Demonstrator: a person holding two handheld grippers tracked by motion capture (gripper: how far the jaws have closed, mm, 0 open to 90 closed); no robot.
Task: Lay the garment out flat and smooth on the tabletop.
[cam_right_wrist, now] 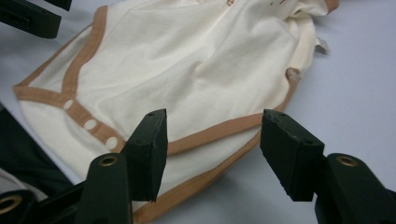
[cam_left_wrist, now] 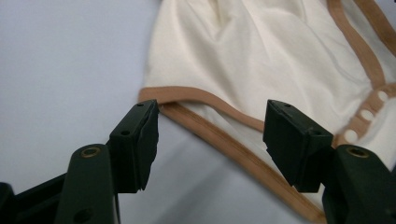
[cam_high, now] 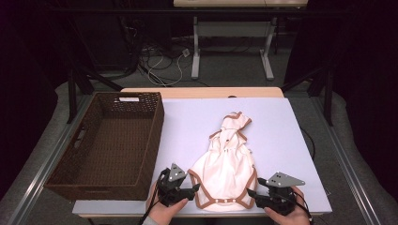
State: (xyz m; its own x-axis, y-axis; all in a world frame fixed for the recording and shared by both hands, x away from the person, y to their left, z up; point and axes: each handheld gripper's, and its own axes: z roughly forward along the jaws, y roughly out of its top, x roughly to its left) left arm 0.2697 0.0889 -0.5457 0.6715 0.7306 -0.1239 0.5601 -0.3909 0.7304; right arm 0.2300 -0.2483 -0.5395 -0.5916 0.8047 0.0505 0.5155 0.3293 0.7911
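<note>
- A cream baby bodysuit point(cam_high: 225, 164) with brown trim is being shown lying flat on the pale lilac table point(cam_high: 281, 126), its hood pointing away from the person and its snap-fastened bottom edge lying at the near edge of the table.
- The left gripper point(cam_high: 195, 188) is being held just beside the garment's near left corner; in the left gripper view its jaws are being kept wide apart, with nothing gripped, and the brown leg-opening trim point(cam_left_wrist: 219, 105) is being framed between them.
- The right gripper point(cam_high: 252, 193) is being held at the garment's near right corner, jaws likewise spread wide and empty, the trimmed hem point(cam_right_wrist: 210, 133) being seen between them.
- A dark woven basket point(cam_high: 141, 140) is being shown standing on the left part of the table, just beside the garment, apart from it.
</note>
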